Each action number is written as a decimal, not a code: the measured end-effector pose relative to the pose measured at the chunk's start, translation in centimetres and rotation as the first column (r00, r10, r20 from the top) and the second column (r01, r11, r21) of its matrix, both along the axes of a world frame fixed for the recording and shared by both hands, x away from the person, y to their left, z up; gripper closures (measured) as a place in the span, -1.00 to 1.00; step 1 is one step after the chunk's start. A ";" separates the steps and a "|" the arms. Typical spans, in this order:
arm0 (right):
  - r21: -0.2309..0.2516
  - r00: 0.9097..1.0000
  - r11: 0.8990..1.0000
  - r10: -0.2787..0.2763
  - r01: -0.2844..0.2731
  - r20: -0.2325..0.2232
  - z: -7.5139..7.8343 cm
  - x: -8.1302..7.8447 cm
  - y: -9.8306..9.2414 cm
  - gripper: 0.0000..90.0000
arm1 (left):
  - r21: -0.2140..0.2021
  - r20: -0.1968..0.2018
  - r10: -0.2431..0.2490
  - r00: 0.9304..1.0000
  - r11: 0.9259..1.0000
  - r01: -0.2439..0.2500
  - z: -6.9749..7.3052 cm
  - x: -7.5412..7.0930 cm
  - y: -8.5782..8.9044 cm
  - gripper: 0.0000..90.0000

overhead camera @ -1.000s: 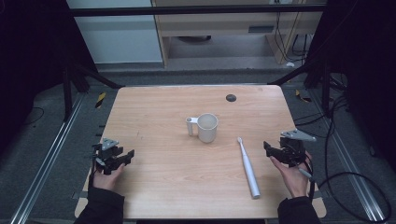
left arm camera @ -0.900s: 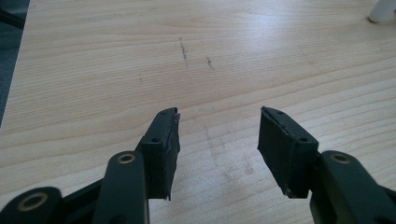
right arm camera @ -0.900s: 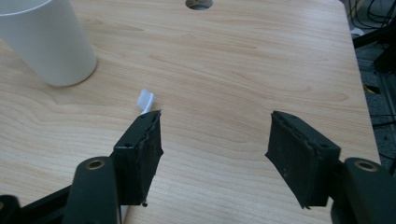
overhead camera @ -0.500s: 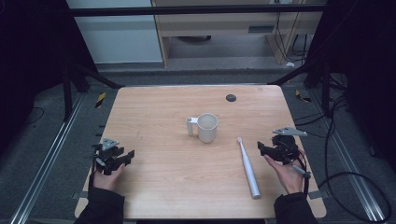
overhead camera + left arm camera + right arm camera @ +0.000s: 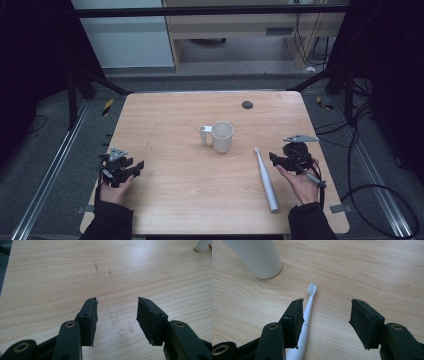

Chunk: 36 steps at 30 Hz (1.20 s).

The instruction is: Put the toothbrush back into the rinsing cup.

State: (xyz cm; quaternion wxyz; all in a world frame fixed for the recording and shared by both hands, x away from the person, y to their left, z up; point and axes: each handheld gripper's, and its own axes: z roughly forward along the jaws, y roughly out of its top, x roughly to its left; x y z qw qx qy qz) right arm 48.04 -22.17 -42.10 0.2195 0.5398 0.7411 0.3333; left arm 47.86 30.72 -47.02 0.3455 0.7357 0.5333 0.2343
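Black jaws of the right gripper [image 5: 325, 322] stand apart with nothing pressed between them; they have just been closing. Its left jaw hides part of the toothbrush [image 5: 308, 307], whose handle is cut off at the frame's bottom. That brush lies flat on the table [image 5: 165, 120], just beside the gripper, bristles toward the mug [image 5: 221, 136]. At the near left edge, the left gripper [image 5: 117, 315] is open over bare wood.
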 end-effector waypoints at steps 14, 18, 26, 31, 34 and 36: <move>-0.002 0.998 1.000 0.025 -0.025 -0.061 -0.3 0.4 1.3 0.06 | 0.003 -0.006 -0.007 1.000 1.000 0.007 0.0 0.0 0.0 0.11; -0.006 0.996 0.999 0.031 -0.031 -0.081 -0.5 0.4 1.7 0.09 | 0.001 -0.006 -0.009 1.000 1.000 0.009 -0.1 0.0 -0.1 0.11; -0.008 0.993 0.999 0.039 -0.040 -0.116 -1.0 0.5 2.0 0.13 | 0.001 -0.010 -0.010 1.000 1.000 0.010 -0.1 0.0 -0.1 0.11; -0.015 0.989 0.999 0.044 -0.046 -0.141 -1.5 0.6 2.3 0.17 | 0.001 -0.010 -0.012 1.000 1.000 0.012 -0.1 0.0 -0.2 0.11; -0.018 0.987 0.999 0.048 -0.051 -0.151 -1.7 0.7 2.4 0.19 | 0.001 -0.011 -0.013 1.000 1.000 0.013 -0.1 0.0 -0.2 0.11; -0.020 0.986 0.998 0.048 -0.052 -0.160 -1.9 0.7 2.5 0.20 | 0.000 -0.010 -0.013 1.000 1.000 0.013 -0.1 0.0 -0.2 0.11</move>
